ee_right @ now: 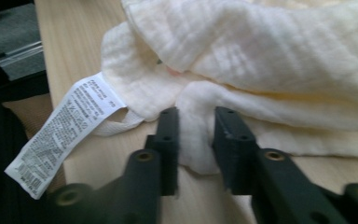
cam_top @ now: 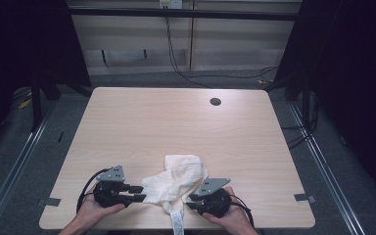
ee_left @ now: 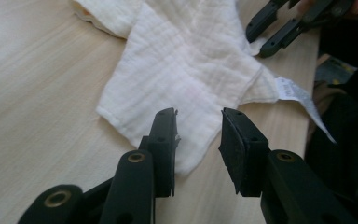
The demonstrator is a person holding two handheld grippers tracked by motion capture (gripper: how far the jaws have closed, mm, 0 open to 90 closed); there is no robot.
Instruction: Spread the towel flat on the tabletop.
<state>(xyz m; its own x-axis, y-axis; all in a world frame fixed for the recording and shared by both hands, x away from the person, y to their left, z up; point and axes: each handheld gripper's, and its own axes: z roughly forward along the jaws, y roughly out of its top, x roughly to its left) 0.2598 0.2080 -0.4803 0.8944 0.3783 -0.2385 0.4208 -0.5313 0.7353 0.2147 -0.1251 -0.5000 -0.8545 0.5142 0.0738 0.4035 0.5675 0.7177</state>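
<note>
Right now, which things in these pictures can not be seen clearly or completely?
- Care label text: right gripper view, print too small and blurred.
- White cloth: what the folds cover is hidden; gripper views crop its top.
- Right gripper: a cloth fold sits between the jaws; whether the pads press it is unclear.
- Left gripper: a gap shows over the cloth edge; contact unclear.
- High view: the person's hands cut off by the bottom edge.

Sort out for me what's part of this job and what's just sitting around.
In the job:
white cloth
its care label
left tongs, at the cloth's corner
right tongs, closing on a fold

Just there:
table
round hole in the tabletop
black cables behind
</note>
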